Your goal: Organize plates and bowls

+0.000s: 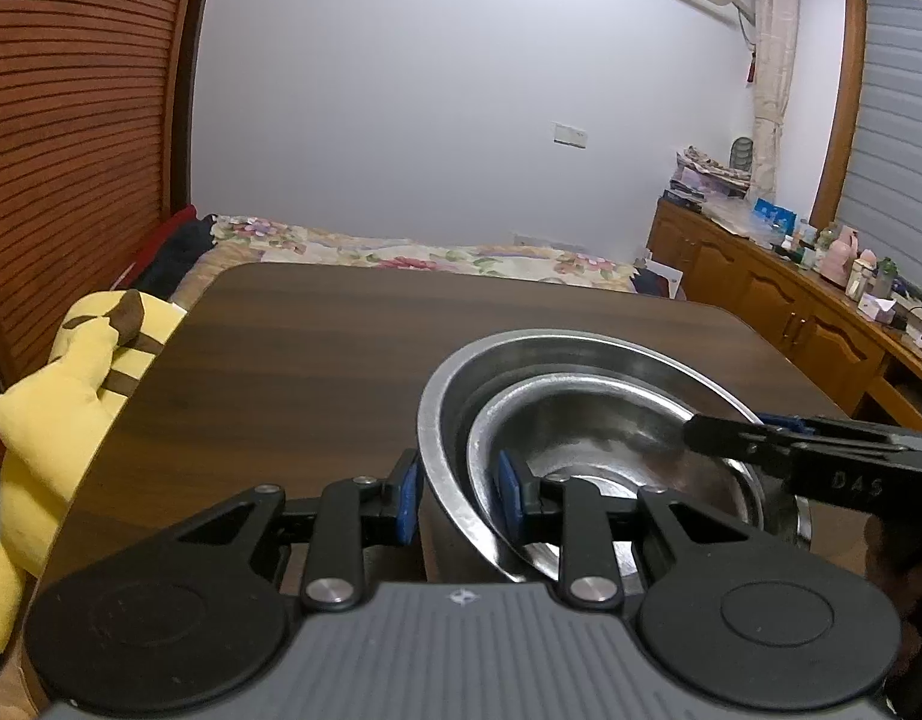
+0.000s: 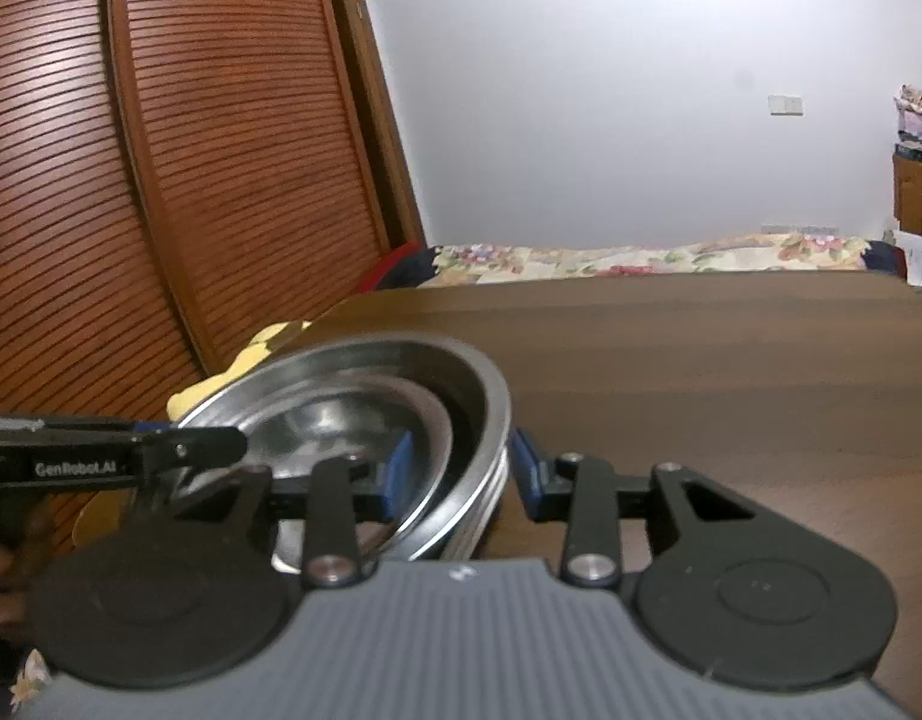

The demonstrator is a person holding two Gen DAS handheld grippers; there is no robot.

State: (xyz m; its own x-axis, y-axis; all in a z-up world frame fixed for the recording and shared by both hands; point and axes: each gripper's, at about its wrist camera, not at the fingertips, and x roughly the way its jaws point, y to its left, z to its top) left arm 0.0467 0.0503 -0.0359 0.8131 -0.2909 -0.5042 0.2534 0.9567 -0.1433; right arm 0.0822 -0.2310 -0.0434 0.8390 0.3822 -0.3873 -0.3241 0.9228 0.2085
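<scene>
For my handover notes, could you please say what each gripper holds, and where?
The left gripper clamps the nested round steel bowls by their rims; the right gripper straddles the opposite rim, unclamped.

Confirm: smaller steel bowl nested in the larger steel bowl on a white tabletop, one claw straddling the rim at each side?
Wrong on the tabletop: it is dark brown wood, not white, as the left wrist view shows. The smaller steel bowl does sit inside the larger steel bowl, with the left claw and right claw straddling its rim.
</scene>
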